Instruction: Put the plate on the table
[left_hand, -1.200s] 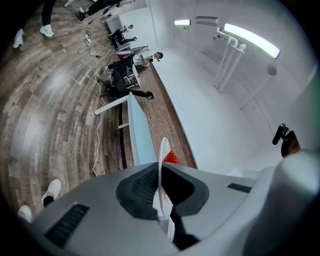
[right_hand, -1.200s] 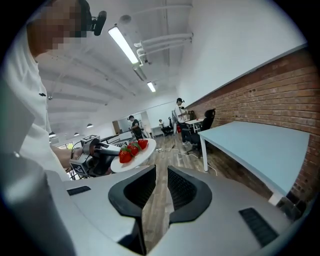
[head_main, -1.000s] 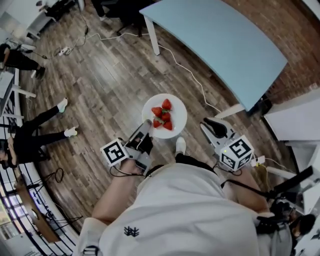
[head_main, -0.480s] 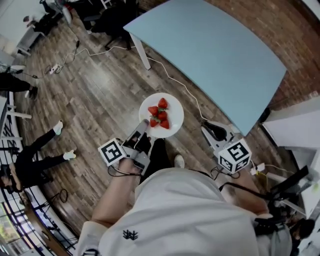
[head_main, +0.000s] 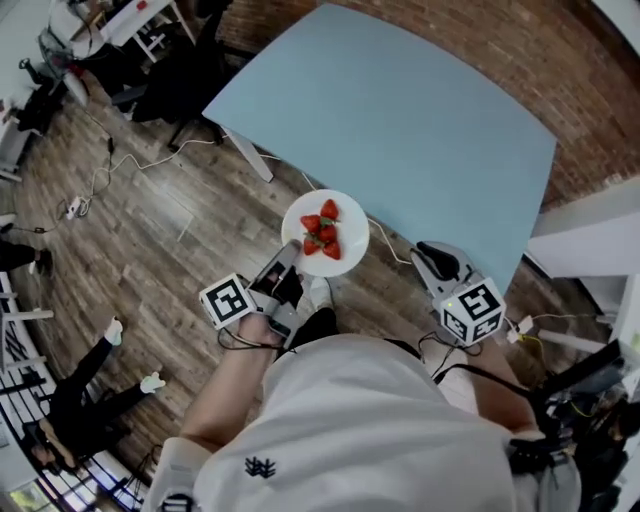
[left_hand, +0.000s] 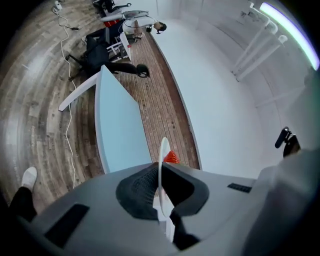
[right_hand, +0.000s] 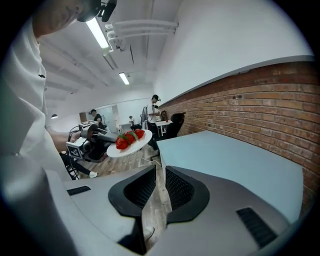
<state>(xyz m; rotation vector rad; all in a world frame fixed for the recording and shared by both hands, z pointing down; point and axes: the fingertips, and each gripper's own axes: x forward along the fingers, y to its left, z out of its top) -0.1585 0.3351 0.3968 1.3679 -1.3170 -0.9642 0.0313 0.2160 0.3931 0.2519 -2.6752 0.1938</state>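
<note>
A white plate (head_main: 345, 222) carrying several strawberries (head_main: 323, 232) hangs level over the wood floor, just off the near edge of the light blue table (head_main: 400, 110). My left gripper (head_main: 287, 258) is shut on the plate's near rim. In the left gripper view the plate (left_hand: 160, 165) shows edge-on between the jaws of that gripper (left_hand: 161, 186), with one strawberry (left_hand: 171, 157) behind it. My right gripper (head_main: 432, 257) is shut and holds nothing, to the right of the plate near the table edge. The right gripper (right_hand: 161, 172) view shows the plate (right_hand: 114, 150) at its left and the table (right_hand: 225, 160) at its right.
A white table leg (head_main: 248, 158) stands left of the plate, with cables (head_main: 150, 160) across the wood floor. Dark chairs (head_main: 180, 80) stand at the top left. A brick wall (head_main: 590, 90) runs behind the table, and white furniture (head_main: 590, 240) is at the right.
The table has come closer in view and now lies just beyond the plate. The left gripper has kept its hold on the plate; the right gripper stays beside it.
</note>
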